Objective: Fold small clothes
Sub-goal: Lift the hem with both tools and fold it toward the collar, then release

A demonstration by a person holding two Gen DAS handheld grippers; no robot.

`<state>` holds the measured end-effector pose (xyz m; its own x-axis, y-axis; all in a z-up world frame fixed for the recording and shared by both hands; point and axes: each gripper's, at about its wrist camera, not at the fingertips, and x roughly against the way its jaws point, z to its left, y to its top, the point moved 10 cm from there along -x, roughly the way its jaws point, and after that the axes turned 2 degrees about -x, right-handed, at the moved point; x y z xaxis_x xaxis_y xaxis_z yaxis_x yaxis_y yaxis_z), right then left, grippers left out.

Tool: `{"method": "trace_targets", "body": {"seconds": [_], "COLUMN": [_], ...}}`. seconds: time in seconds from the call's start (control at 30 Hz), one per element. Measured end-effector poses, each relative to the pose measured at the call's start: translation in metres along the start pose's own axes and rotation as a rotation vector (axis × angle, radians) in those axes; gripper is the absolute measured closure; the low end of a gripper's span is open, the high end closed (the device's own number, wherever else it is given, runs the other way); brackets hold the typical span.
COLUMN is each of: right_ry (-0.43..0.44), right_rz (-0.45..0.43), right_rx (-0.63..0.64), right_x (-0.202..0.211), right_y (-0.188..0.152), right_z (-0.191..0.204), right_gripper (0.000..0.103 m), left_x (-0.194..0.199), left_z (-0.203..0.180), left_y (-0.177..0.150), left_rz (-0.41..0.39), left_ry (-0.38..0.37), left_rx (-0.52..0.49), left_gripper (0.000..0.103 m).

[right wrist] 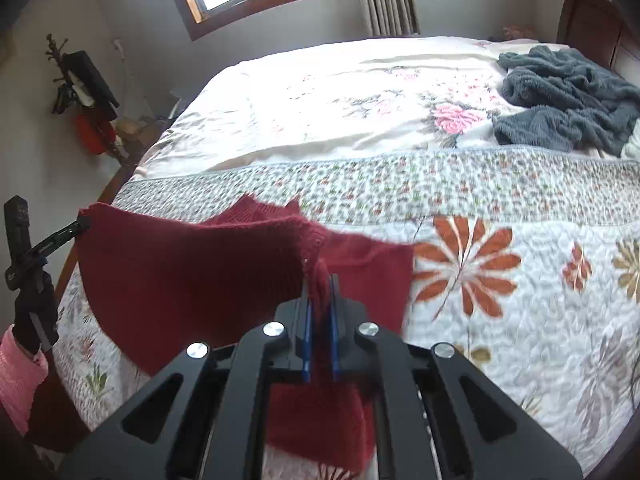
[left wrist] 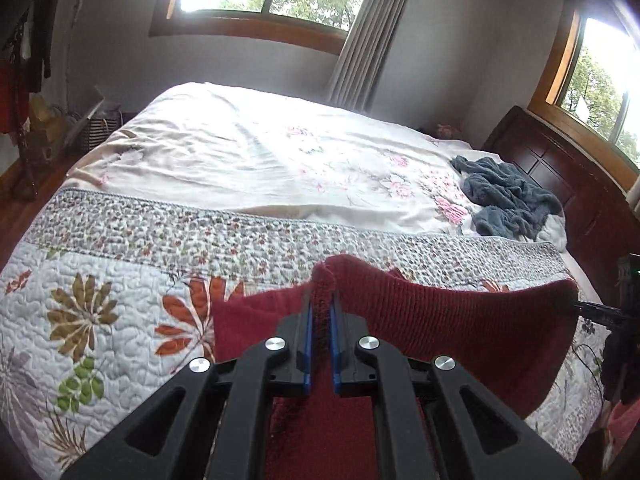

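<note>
Left wrist view: left gripper (left wrist: 321, 300) jaws clamped on edge of red sweater (left wrist: 460, 320); sweater stretched above quilt (left wrist: 100, 300) on bed; right gripper (left wrist: 588, 307) pinches far corner (at frame edge). Right wrist view: right gripper (right wrist: 320, 300) jaws clamped on sweater (right wrist: 180, 272) edge; left gripper (right wrist: 78, 226) grips opposite corner; grey blanket (right wrist: 568, 96) well apart.

A dark red knitted sweater (left wrist: 460, 320) hangs stretched in the air above a floral quilted bed cover (left wrist: 100, 300), its ribbed edge pinched between the blue pads of the left tool (left wrist: 322, 304) at one end and the right tool (right wrist: 320, 292) at the other. The fabric sags between both grips, with a lower portion draped toward the quilt.
</note>
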<state>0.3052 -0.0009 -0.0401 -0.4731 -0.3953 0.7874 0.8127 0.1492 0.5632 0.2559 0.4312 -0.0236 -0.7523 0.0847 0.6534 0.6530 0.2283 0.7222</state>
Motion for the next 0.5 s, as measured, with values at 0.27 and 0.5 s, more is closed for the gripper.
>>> {"method": "trace_targets", "body": {"seconds": [0.27,0.5], "right_ry": [-0.121,-0.221], "right_rz": [0.064,0.17], "right_rx": [-0.036,-0.022], "right_x": [-0.096,-0.167], "right_y": [0.043,0.022], "right_z": [-0.031,-0.044], "right_gripper": [0.098,0.098], "left_x": [-0.092,-0.166], "left_z": [0.034,0.057], "left_y": [0.022,-0.022], "left_rz": [0.053,0.171], "left_ry": [0.053,0.107], "left_rx": [0.037,0.071], "left_gripper": [0.097,0.096]}}
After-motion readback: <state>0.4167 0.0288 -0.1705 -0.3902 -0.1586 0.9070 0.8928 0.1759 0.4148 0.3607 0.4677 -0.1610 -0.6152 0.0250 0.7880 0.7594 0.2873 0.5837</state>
